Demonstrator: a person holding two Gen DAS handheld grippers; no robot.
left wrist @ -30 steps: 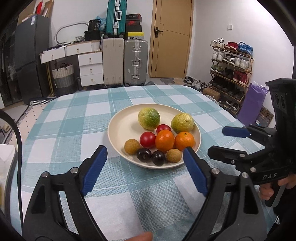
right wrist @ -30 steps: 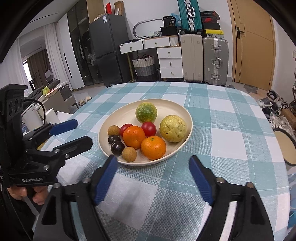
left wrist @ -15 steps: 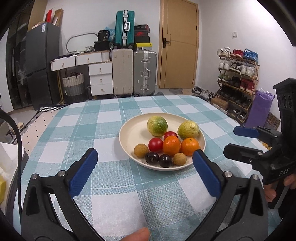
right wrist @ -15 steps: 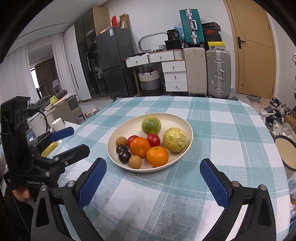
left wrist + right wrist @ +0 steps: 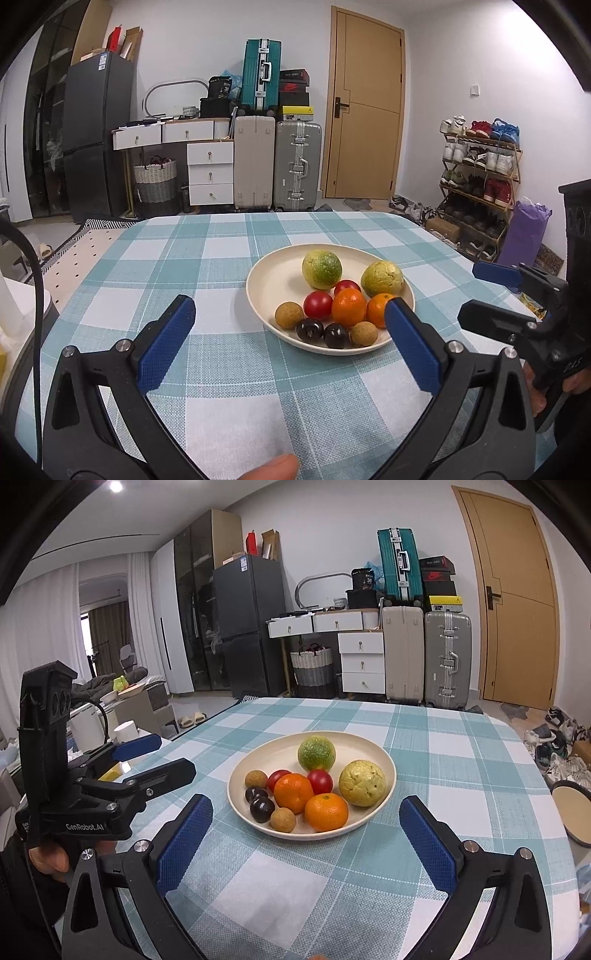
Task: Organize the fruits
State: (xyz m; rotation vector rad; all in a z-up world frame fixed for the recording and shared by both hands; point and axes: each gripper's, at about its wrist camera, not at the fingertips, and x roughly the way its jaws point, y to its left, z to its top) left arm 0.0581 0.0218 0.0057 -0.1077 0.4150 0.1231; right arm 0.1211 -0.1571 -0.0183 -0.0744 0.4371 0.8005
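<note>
We face a white wall (image 5: 184,55) with a tan door (image 5: 365,110) at one o'clock, suitcases (image 5: 277,166) and white drawers (image 5: 210,173) at twelve, a dark fridge (image 5: 96,140) at eleven, a shoe rack (image 5: 476,177) at two, and curtained windows (image 5: 37,627) at nine.

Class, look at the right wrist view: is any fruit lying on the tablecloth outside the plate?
No, every fruit sits inside the plate.

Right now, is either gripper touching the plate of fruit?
Apart. In the right wrist view the right gripper stands open short of the plate, with tablecloth between, and the left gripper hangs off to its side.
</note>
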